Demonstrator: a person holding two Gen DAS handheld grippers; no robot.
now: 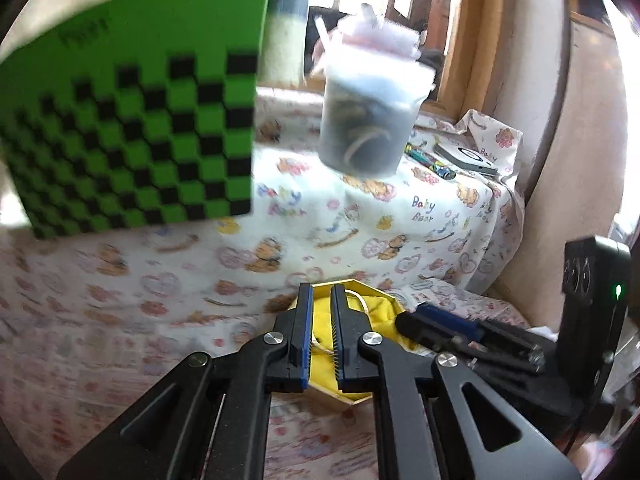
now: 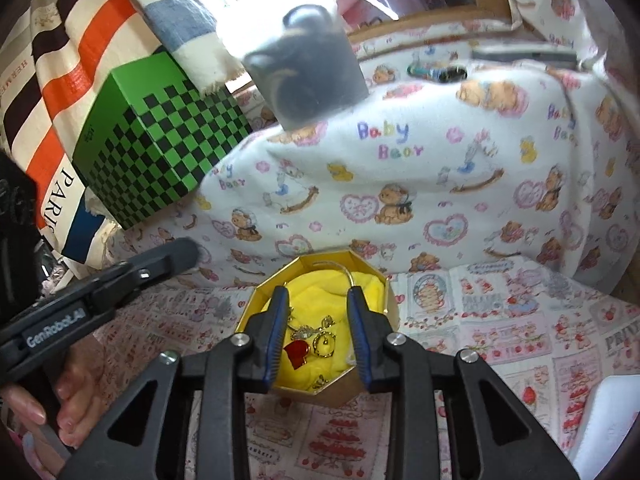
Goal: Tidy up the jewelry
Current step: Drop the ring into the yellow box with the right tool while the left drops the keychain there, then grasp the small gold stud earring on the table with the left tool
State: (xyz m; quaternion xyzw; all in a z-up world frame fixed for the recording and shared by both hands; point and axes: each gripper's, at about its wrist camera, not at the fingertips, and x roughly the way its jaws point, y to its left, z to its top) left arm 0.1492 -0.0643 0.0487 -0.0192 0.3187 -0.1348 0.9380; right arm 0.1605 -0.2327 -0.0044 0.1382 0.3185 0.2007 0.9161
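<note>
A gold octagonal box (image 2: 384, 296) lined with yellow cloth sits on the printed blanket, also in the left wrist view (image 1: 360, 287). Inside lie a red heart pendant (image 2: 297, 353), a gold ring (image 2: 323, 345), a chain piece (image 2: 304, 332) and a thin bangle (image 2: 340, 266). My right gripper (image 2: 318, 296) is open, its fingers straddling the box from above, holding nothing. My left gripper (image 1: 321, 292) is open with a narrow gap, over the box's left part, empty. It shows at the left in the right wrist view (image 2: 176, 254).
A green checkered box (image 2: 156, 140) stands at the back left, also close in the left wrist view (image 1: 132, 120). A translucent cup with bangles (image 1: 368, 120) stands on the raised blanket. A small flat device (image 1: 468, 158) and pens (image 1: 430, 160) lie behind it.
</note>
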